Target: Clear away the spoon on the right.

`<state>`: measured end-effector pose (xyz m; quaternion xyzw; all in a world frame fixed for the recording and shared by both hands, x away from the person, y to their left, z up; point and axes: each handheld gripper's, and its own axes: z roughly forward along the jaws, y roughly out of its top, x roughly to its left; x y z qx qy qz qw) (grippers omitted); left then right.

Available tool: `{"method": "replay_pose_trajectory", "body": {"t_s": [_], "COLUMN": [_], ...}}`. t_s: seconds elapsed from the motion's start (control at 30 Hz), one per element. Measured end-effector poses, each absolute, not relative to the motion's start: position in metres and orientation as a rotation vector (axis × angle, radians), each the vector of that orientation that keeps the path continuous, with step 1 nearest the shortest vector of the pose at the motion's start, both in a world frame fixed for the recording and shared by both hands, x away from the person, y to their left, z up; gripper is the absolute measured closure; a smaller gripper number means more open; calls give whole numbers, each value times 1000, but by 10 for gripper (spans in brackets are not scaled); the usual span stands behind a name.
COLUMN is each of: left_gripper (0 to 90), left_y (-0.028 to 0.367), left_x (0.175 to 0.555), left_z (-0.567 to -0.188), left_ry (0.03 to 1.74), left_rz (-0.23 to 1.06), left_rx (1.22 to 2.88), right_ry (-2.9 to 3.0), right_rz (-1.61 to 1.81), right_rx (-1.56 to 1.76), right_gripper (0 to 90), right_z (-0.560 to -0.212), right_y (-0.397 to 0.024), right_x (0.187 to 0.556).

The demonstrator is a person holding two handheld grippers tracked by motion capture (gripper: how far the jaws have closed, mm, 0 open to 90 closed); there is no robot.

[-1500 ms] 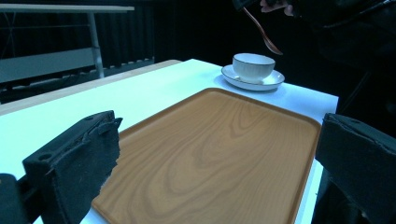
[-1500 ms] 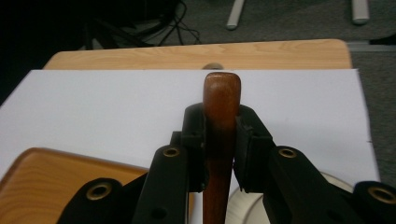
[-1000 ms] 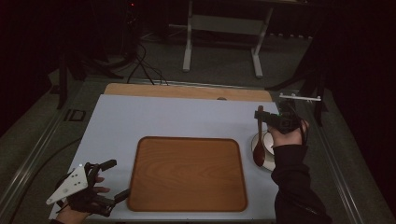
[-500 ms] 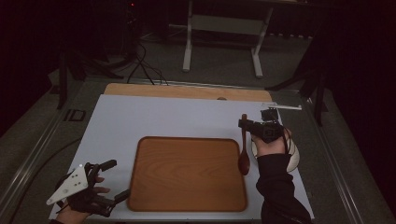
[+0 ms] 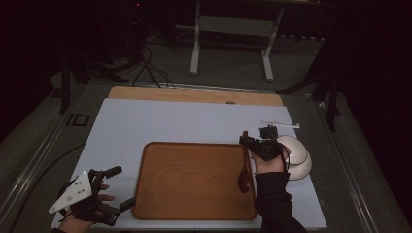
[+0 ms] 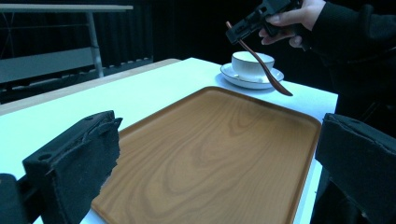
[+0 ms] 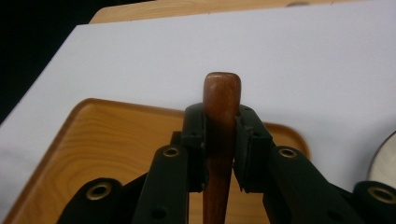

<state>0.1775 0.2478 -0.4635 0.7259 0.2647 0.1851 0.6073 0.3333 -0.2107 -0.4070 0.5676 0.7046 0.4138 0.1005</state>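
Hanging over the right edge of the wooden tray (image 5: 194,179), the wooden spoon (image 5: 244,167) is pinched near the end of its handle by the right claw (image 5: 248,141), whose jaws are clenched on the handle from both sides, as the right gripper view shows with the handle end (image 7: 222,88) poking out beyond the pads; the spoon's long axis slopes down and away from the claw, so that its bowl (image 6: 281,89) is the lowest part and hovers above the tray's right border, clear of the wood as far as the left gripper view lets one judge; the coming move likely turns on this, since the bowl lies towards the person's side of the claw and the tray surface sits just below and to the left of it, so lowering and laying the spoon flat should bring it onto the tray; the white cup and saucer (image 5: 296,158) stand on the bench (image 5: 145,121) just right of that hand, close enough to be knocked; the left claw (image 5: 114,191) rests at the tray's near left corner, jaws spread wide and holding nothing, well apart from the spoon, so the right hand is plainly the nearer.
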Motion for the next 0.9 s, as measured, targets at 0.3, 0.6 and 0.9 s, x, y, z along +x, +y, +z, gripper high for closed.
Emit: {"method": "replay_pose_trajectory", "body": {"t_s": [0.3, 0.6, 0.9], "left_gripper": [0, 0, 0], "left_y": [247, 248, 248], "left_x": [177, 177, 177], "left_z": [-463, -463, -463], "left_ry": [610, 609, 609], "left_rz": [429, 426, 425], "left_rx": [1679, 1680, 1680], "right_ry": [2047, 2054, 2040], "right_rz": [1186, 1135, 1070], "right_rx": [1702, 1732, 1770], "right_gripper": [761, 760, 760], "right_z": [-424, -444, -468], "right_y": [-201, -193, -190], "right_x": [323, 315, 313]}}
